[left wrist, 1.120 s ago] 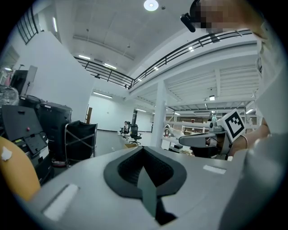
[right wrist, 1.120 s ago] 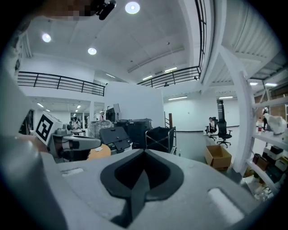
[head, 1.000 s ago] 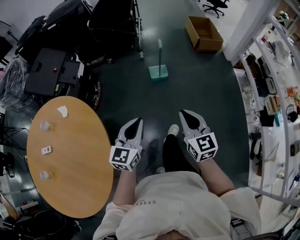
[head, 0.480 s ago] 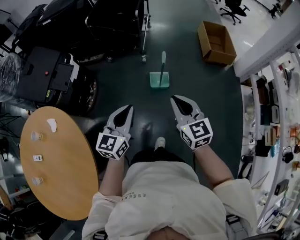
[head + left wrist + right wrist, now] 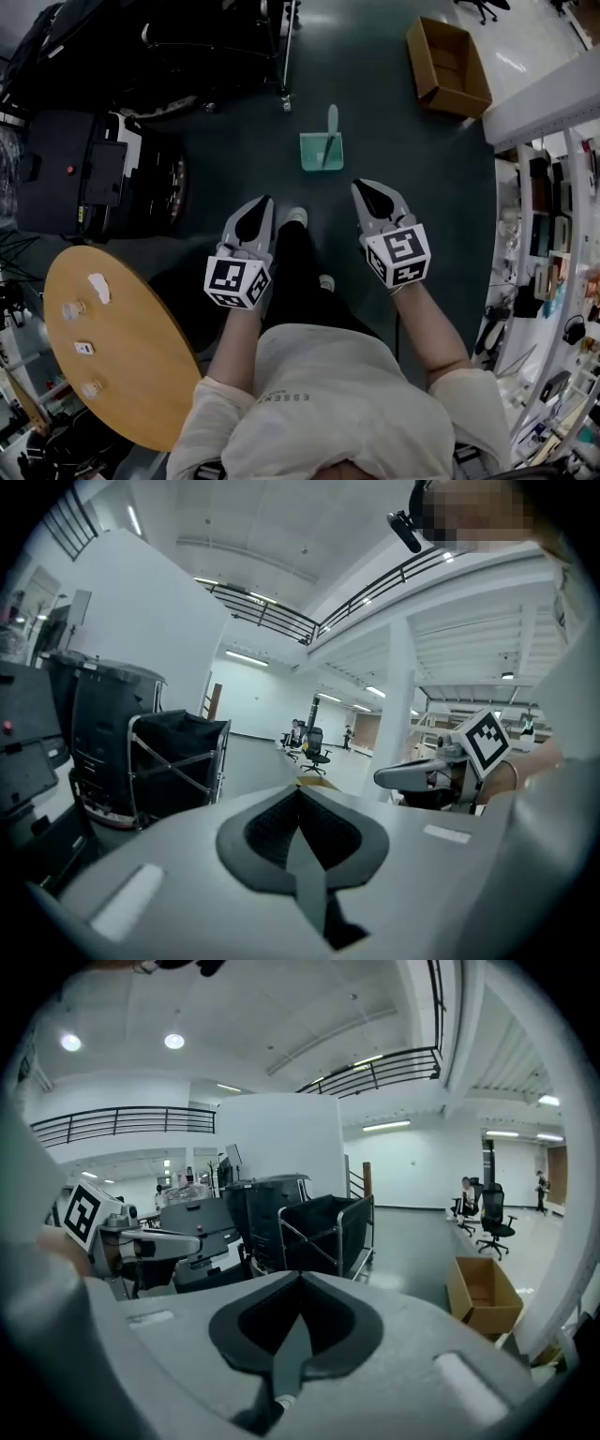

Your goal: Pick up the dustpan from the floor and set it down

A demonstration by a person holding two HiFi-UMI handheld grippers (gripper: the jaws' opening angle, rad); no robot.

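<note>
Head view, left claw (image 5: pixel 262 204), right claw (image 5: pixel 362 188), closed

The green plastic dustpan (image 5: pixel 322 150) stands on the floor (image 5: pixel 403 131) just ahead of and between the left gripper (image 5: pixel 263 203) and right gripper (image 5: pixel 364 187), the brown cardboard box (image 5: pixel 448 66) far ahead right, the round wooden table (image 5: pixel 150 366) behind left.

Dim head view; fisheye edges; ceiling lights bright.

On the dark floor (image 5: pixel 403 141) stands a green dustpan (image 5: pixel 322 152); an open cardboard box (image 5: pixel 448 66) lies beyond it, rightward.
</note>
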